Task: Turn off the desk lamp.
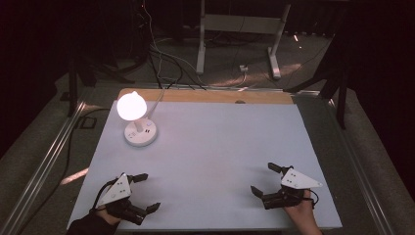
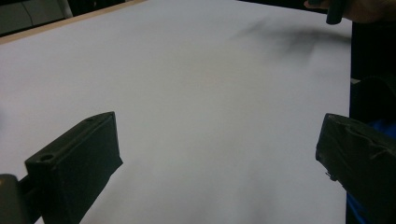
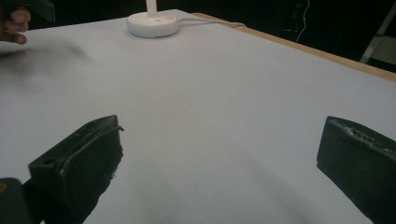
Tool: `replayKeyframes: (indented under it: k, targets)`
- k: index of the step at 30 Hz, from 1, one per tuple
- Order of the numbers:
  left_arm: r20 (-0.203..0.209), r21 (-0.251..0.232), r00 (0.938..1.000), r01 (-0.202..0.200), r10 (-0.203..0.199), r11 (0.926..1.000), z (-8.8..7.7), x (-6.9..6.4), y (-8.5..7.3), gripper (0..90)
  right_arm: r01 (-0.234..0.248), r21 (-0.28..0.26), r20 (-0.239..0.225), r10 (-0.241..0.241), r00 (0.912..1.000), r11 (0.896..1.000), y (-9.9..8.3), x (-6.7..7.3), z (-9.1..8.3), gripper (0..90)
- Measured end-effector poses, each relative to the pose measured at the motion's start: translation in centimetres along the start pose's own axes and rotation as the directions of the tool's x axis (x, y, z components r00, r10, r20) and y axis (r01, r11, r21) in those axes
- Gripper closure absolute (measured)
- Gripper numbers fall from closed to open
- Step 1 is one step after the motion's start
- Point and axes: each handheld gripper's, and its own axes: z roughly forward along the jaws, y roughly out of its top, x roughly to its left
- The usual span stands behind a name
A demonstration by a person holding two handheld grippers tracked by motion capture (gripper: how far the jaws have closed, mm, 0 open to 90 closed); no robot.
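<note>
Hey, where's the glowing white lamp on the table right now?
In the high view, the round white lamp stands at the table's far left, well beyond the left claw.

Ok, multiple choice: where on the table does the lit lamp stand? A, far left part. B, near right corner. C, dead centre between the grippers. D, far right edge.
A: in the high view the lamp glows on its round white base at the table's far left, well beyond the left gripper.

Dark room, cables (image 1: 166, 63) across floor (image 1: 230, 58)
</note>
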Motion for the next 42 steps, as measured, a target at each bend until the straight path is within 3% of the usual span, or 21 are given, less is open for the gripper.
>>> replayKeyframes:
  k: [9,12,19,28,34,42]
  targets:
    - [0.029,0.007,0.9994,-0.018,0.017,0.9998,0.0,-0.6,1.3,0.5,-0.006,-0.007,0.002,0.006,1.0000,1.000,0.1,0.2,-0.2,0.0]
    - [0.035,-0.018,0.9993,0.016,-0.015,0.9997,-0.3,-0.6,2.1,0.5,0.000,-0.011,0.004,0.000,1.0000,1.000,0.2,0.3,-0.3,0.0]
    - [0.042,-0.029,0.9987,0.032,-0.031,0.9991,-0.5,0.0,2.8,0.5,-0.008,-0.016,-0.001,0.008,1.0000,1.000,0.3,0.3,-0.3,0.0]
    - [-0.013,0.003,0.9989,0.045,-0.045,0.9990,-0.2,1.3,3.2,0.5,-0.012,-0.027,0.000,0.012,0.9999,1.000,0.4,0.4,-0.4,0.0]
    - [-0.042,-0.020,0.9961,0.078,-0.078,0.9968,-0.3,2.4,3.8,0.5,-0.008,-0.026,0.003,0.008,1.0000,1.000,0.4,0.4,-0.4,0.0]
    - [-0.094,-0.023,0.9918,0.084,-0.086,0.9962,0.3,3.5,4.5,0.6,-0.016,-0.030,0.004,0.016,0.9999,0.999,0.3,0.3,-0.4,0.0]
